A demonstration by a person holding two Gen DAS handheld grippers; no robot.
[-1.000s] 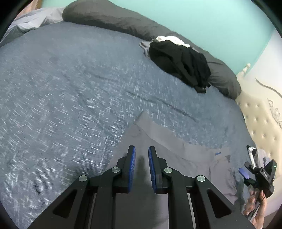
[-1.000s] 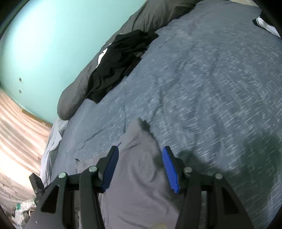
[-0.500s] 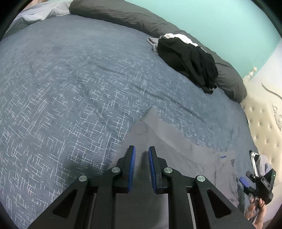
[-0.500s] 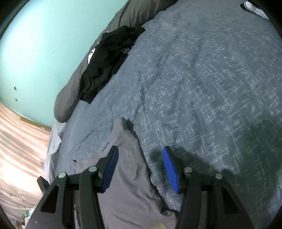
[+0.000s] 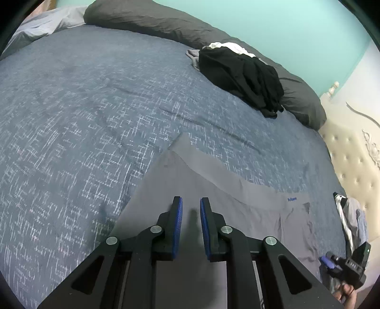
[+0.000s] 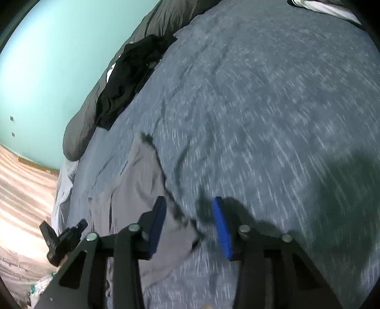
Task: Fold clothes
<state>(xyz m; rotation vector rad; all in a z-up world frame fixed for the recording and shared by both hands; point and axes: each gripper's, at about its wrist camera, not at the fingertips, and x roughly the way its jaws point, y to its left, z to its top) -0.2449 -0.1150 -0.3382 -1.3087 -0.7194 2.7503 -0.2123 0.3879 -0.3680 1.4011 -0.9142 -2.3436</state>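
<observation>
— Folding barely begun: grey garment (image 5: pixel 213 190) spread flat on the bed (image 5: pixel 83 107), no fold visible. Left gripper (image 5: pixel 191 211) above it, jaws narrowly apart, nothing between.

— Right gripper (image 6: pixel 187 214) closing over the garment's edge, pads not yet pressing. Black clothes pile (image 5: pixel 244 76) waiting by the dark pillow (image 5: pixel 147 16), well apart. Nothing blocking.

garment (image 5: pixel 213 185) on bed (image 5: pixel 83 107), clothes pile (image 5: pixel 242 73) behind

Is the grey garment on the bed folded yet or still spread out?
Spread out: the grey garment lies as one flat layer on the bedspread, with no folded-over edge visible.
</observation>
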